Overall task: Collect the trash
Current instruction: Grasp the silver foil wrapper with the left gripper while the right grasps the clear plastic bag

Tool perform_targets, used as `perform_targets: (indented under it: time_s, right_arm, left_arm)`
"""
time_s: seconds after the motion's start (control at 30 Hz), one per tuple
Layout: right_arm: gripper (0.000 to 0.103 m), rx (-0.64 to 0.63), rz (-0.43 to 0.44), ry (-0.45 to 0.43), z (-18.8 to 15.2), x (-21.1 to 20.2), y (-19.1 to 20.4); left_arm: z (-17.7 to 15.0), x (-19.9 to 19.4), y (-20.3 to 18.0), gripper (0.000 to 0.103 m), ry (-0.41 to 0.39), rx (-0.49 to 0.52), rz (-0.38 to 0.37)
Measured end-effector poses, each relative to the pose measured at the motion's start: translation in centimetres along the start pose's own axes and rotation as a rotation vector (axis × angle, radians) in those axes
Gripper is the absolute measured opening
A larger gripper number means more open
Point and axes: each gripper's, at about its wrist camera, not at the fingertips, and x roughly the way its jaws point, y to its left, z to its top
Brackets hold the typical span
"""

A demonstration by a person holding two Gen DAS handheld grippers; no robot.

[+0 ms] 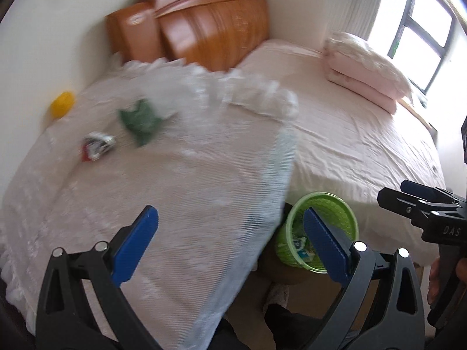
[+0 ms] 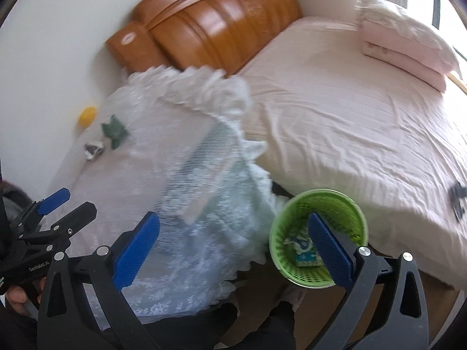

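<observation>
Green plastic mesh marks my drop point: the wastebasket stands on the floor at the near side of the bed, tucked between the mattress edge and a lace-covered surface on the left. I judge it sits there so either arm can reach it without a long carry. Some printed wrappers already lie in its bottom, so part of the job looks done.

What remains is far left on that lace cover: a crumpled green scrap, a red-and-silver wrapper just nearer than it, and a yellow ball-like thing against the wall. Whether the yellow one counts as trash I cannot say. All three lie apart from each other, so each likely needs its own pick.

My left gripper has its jaws spread wide with nothing between them, hanging over the near edge of the lace cover and pointed toward the scraps. My right gripper is likewise wide apart and empty, with the basket rim just behind its right pad. Both views are smeared, which suggests motion.

My guess is that the left arm, being closer to that side, should go for the wrapper first. Thin foil on loose lace may drag the fabric up with it.
</observation>
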Motion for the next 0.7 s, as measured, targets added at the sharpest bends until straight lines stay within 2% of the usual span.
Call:
perform_targets:
  time_s: [0.23,0.4,0.57,0.7]
  right_arm:
    - [0.101,-0.131,0.074,0.043,2.5,3.5,6.3]
    - [0.101,-0.179,0.107,0.057,4.1,5.2,9.4]
    - [0.101,-0.196,0.114,0.068,5.2,6.5,11.0]
    - [0.101,-0.198,0.115,0.082,6.0,7.5,11.5]
  left_arm:
    - [-0.5,0.0,7.0,0.095,-0.019,-0.127,0.111]
    - [0.8,1.4,11.3,0.095,-0.031,-0.182,0.174]
    - [2.3,3.6,13.8,0.095,-0.048,-0.173,0.214]
    - [3.8,6.3,16.2,0.095,-0.047,-0.205,0.199]
